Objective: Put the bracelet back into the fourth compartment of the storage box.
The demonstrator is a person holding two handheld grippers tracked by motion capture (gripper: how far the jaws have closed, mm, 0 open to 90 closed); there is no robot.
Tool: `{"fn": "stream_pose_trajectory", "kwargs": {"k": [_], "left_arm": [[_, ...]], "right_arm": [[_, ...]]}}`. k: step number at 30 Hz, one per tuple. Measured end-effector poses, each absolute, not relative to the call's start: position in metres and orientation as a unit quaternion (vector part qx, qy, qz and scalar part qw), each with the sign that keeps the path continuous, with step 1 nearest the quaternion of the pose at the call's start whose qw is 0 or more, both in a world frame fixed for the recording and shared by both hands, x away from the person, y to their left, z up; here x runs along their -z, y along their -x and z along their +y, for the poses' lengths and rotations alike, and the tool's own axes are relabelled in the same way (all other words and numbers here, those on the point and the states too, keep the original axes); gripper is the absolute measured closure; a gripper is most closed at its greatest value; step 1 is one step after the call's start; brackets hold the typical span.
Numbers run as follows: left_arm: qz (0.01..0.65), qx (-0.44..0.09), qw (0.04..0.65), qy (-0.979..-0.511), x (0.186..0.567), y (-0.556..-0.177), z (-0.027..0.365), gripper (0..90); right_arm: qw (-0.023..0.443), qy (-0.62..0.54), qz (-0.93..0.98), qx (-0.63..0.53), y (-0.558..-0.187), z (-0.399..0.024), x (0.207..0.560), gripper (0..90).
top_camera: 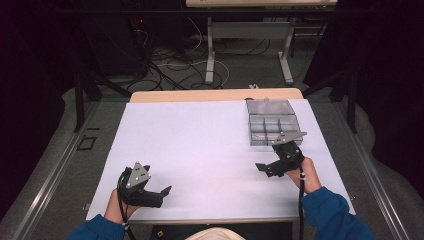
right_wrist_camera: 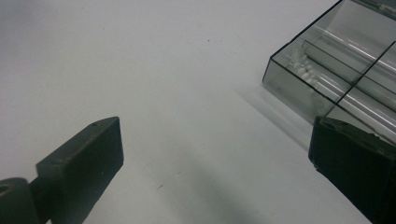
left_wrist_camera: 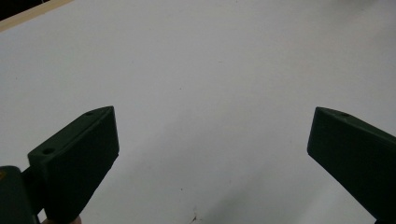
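Both jaws spread empty: left hand-held gripper (top_camera: 150, 192) idles; right hand-held gripper (top_camera: 272, 167) probably reaches next for the box (top_camera: 272, 122) on the desk (top_camera: 200, 140).

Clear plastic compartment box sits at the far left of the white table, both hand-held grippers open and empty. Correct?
Not quite: the clear plastic compartment box sits at the far right of the white table, as the high view shows, just beyond the right hand-held gripper. The rest holds: it and the left hand-held gripper are open and empty.
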State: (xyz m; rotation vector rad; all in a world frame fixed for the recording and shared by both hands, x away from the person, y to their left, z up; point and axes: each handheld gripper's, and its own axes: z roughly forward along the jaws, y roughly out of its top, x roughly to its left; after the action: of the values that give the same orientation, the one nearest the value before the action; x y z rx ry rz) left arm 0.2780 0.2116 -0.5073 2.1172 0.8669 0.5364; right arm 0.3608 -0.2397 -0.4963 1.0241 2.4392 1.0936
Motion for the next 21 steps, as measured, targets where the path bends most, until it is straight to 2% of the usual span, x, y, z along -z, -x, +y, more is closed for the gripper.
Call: {"fn": "stream_pose_trajectory", "kwargs": {"k": [21], "left_arm": [[0.34,-0.21,0.385,-0.832,0.507,-0.278,0.211,2.4]], "right_arm": [[0.147,-0.335,0.854,-0.371,-0.317,-0.252,0.502,0.8]]}}
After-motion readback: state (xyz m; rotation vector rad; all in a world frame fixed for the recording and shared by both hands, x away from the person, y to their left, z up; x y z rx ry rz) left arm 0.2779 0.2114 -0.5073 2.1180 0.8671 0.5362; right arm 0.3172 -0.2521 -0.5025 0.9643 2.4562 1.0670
